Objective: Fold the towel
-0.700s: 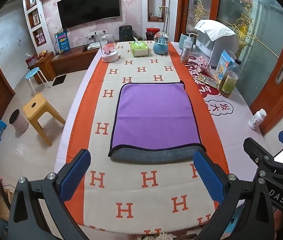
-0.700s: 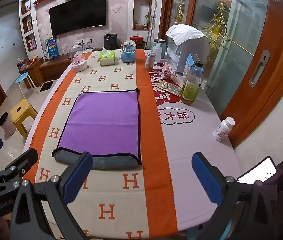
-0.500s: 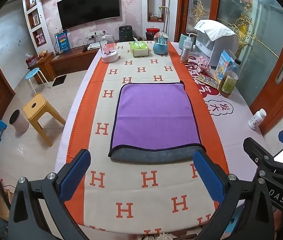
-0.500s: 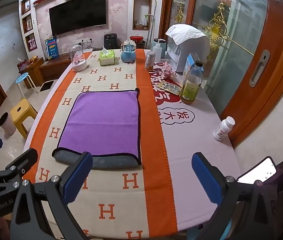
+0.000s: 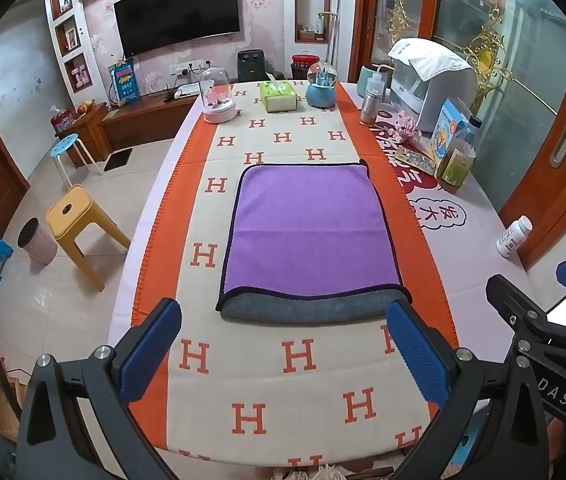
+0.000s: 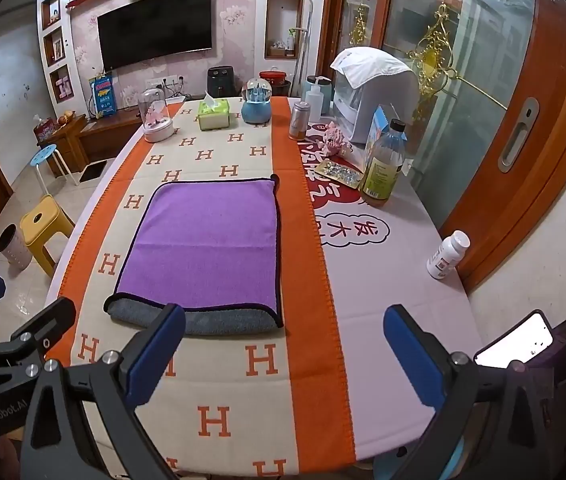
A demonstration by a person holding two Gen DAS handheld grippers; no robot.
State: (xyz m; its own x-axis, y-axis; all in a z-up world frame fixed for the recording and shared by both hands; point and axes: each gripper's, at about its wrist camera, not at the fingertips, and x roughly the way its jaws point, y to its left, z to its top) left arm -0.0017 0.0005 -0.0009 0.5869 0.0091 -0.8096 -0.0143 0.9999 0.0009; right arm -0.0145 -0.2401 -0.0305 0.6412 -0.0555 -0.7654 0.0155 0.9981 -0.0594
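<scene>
Towel point(image 5: 311, 236) lies flat; I keep both grippers, left point(image 5: 283, 354) and right point(image 6: 283, 354), spread, then pinch its near corners evenly.

Bare runner point(image 5: 283, 380) lies open on the near, left and far sides of towel point(image 5: 311, 232). Right of towel: oil bottle point(image 6: 383, 168), pill bottle point(image 6: 447, 254).

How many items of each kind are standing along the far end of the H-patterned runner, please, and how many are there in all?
Glass dome ornament: 1
Green tissue box: 1
Blue snow globe: 1
Total: 3
</scene>
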